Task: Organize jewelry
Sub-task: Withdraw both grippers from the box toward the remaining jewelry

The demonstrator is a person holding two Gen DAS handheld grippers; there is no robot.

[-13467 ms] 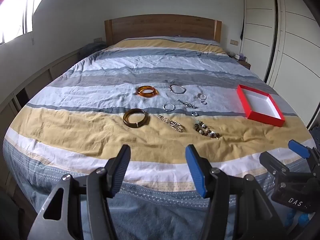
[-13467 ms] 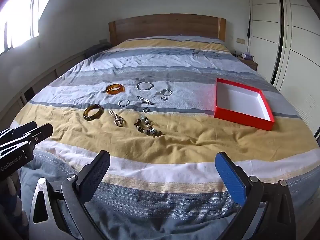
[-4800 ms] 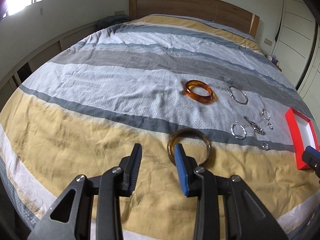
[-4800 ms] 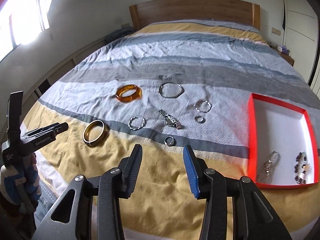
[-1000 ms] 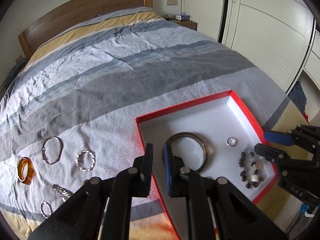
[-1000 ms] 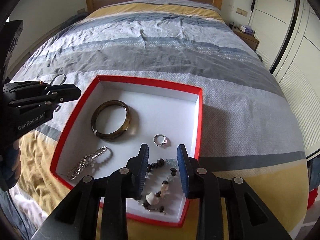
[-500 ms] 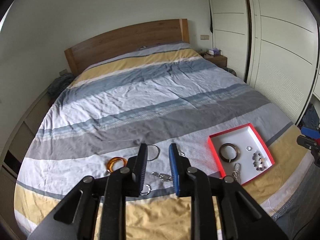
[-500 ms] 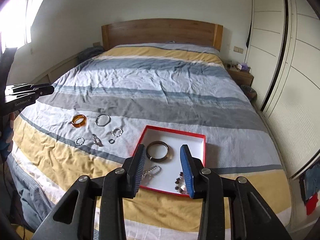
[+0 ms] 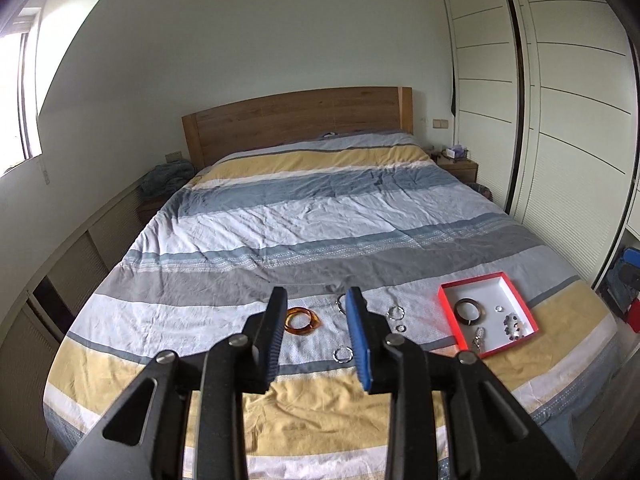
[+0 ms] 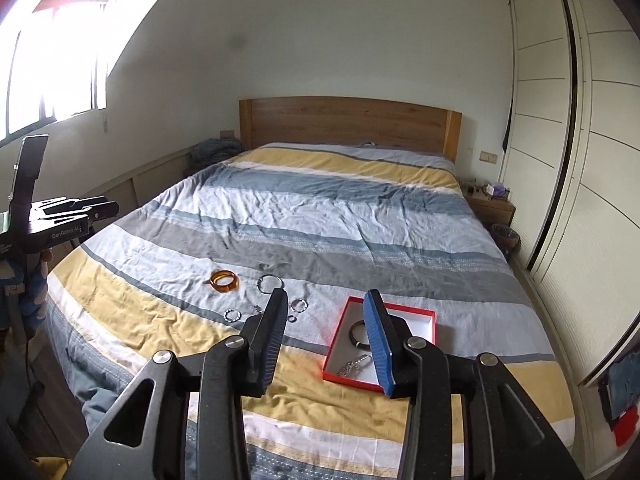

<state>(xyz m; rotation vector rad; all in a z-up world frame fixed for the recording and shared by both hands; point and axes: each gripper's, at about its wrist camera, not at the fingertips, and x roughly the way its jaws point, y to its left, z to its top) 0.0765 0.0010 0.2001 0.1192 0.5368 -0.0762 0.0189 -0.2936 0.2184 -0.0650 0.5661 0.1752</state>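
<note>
Jewelry pieces lie on the striped duvet (image 9: 320, 216) of a bed with a wooden headboard (image 9: 296, 120), near the foot end. A red box (image 9: 446, 304) with a white inside sits on the duvet to the right of the loose pieces, partly on a grey stripe and partly on a yellow stripe. Inside the box there is a dark brown bangle (image 9: 469, 311), a small ring (image 9: 498, 309), a beaded bracelet (image 9: 513, 325) and a silver chain bracelet (image 9: 478, 336). Outside the box, on the white and grey stripes, lies an amber bangle (image 9: 303, 321), and to the right of it a large thin silver hoop (image 10: 269, 283), which the left wrist view shows only partly behind a finger. Nearer to the foot of the bed there is a twisted silver ring (image 9: 343, 354), and between the hoop and the box lie a beaded silver ring (image 9: 396, 312) and a small plain ring (image 9: 400, 327). In the right wrist view, one more small piece beside the black finger is too much hidden to name. The left gripper (image 9: 318, 338) is held above the foot of the bed, well apart from the jewelry, with its jaws parted and nothing between them. The right gripper (image 10: 328, 338) is also held high over the foot end, jaws parted and empty; its blue finger (image 10: 378, 344) covers part of the box. White wardrobe doors (image 9: 568, 120) stand along the right side of the room.
</note>
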